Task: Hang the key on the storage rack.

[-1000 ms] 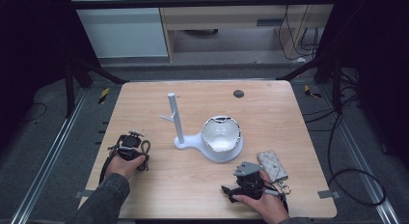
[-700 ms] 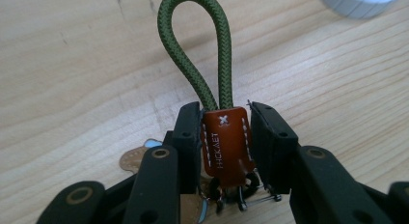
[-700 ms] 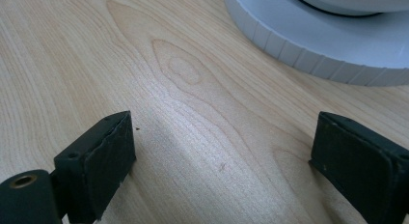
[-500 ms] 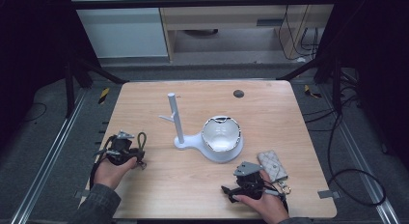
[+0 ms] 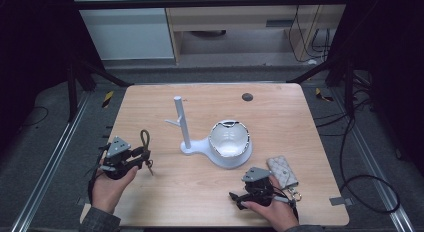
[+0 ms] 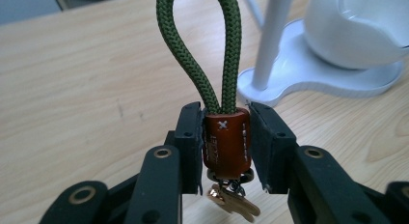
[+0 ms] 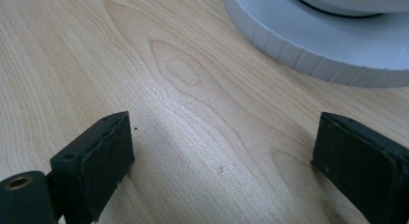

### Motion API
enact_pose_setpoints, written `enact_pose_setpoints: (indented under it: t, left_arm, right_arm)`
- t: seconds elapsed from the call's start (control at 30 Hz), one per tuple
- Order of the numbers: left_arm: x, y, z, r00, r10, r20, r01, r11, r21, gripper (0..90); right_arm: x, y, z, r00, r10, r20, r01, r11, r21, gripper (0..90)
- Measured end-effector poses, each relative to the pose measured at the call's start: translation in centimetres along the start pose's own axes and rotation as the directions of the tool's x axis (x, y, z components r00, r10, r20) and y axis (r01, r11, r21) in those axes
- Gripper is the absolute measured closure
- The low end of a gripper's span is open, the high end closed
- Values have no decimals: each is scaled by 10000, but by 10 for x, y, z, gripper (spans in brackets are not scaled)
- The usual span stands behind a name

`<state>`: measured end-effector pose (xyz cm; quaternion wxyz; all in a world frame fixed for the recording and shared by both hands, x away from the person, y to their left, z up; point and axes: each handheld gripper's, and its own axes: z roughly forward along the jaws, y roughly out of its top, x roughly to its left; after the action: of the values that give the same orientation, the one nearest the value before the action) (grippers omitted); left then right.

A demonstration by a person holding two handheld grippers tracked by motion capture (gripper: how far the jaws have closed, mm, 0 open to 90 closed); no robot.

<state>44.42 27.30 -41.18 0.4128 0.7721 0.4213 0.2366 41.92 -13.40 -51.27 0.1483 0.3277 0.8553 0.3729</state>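
A dim room with a dark grey floor (image 5: 45, 157) surrounds a light wooden worktop (image 5: 280, 122) with rounded corners. Black frame bars cross behind it, and cables trail on the floor at the right. The far half of the worktop is bare wood apart from a small dark round spot (image 5: 247, 97) near the far edge, leaving wide open room there.

Near the middle stands a white stand (image 5: 200, 146): a flat base with a tall upright post (image 5: 181, 122) bearing a short side peg, joined to a round white bowl (image 5: 229, 142) on its right.

At the near left edge, a hand holds the left gripper (image 5: 145, 159), well apart from the stand. Its fingers (image 6: 190, 142) are clamped on a brown leather sleeve (image 6: 226, 142) of a keychain (image 5: 145, 148). A green braided cord loop (image 6: 202, 50) rises from the sleeve, and a small brass key (image 6: 231, 202) hangs beneath it.

At the near right edge, another hand holds the right gripper (image 5: 235, 199) low over the wood, just in front of the bowl's base. Its fingers (image 7: 103, 161) stand wide apart with bare wood between them. Just to its right lies a pale quilted key pouch (image 5: 282, 170), close to the worktop's near right corner.
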Motion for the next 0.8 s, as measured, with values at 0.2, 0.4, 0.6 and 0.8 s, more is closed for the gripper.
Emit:
enact_pose_setpoints:
  t: [0.2,0.4,0.6,0.8]
  left_arm:
    - [-20,7,-2,9996,255,137,-247,9981,-568,660]
    - [-36,12,-4,9987,407,305,-377,9949,-932,661]
    - [-46,20,-11,9980,468,426,-411,9914,-1243,661]
    - [-56,26,-14,9955,652,685,-548,9879,-1452,660]
  right_arm:
    - [-1,1,0,10000,20,-6,-20,10000,52,67]
    - [-6,4,4,10000,0,-35,1,10000,75,63]
    - [-8,5,5,10000,-10,-16,10,10000,53,63]
    - [-8,5,5,10000,1,2,-1,10000,47,63]
